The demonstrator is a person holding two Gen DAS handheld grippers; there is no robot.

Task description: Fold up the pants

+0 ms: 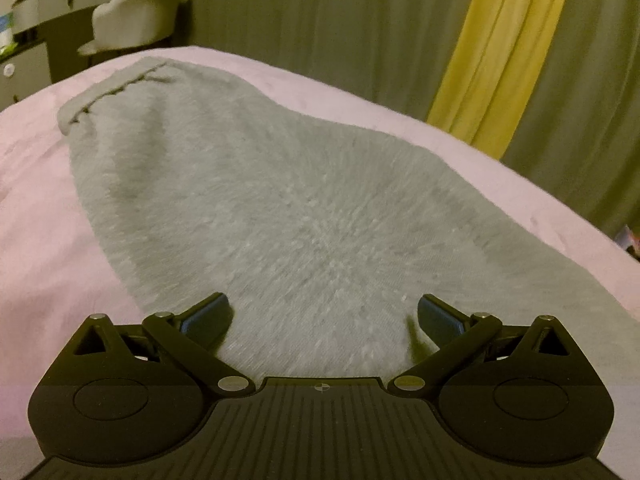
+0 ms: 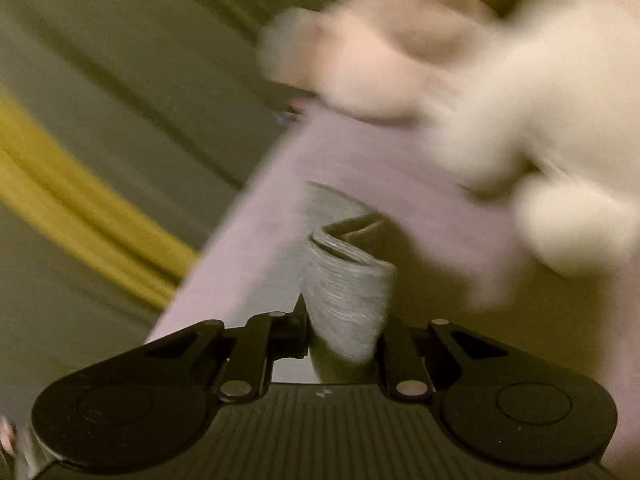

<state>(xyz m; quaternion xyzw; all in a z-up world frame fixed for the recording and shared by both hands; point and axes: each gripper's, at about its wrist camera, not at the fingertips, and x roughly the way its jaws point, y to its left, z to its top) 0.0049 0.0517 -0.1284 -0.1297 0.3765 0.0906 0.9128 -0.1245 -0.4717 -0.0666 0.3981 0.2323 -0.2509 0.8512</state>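
Grey pants lie spread flat on a pink bedsheet, their waistband at the far left. My left gripper hangs just above the near part of the fabric, jaws wide open, nothing between the blue pads. In the right wrist view, blurred by motion, my right gripper is shut on a bunched fold of the grey pants, lifted off the pink sheet.
A white upholstered chair and a dressing table stand beyond the bed at the far left. Grey and yellow curtains hang behind. White fluffy bedding lies on the bed in the right wrist view.
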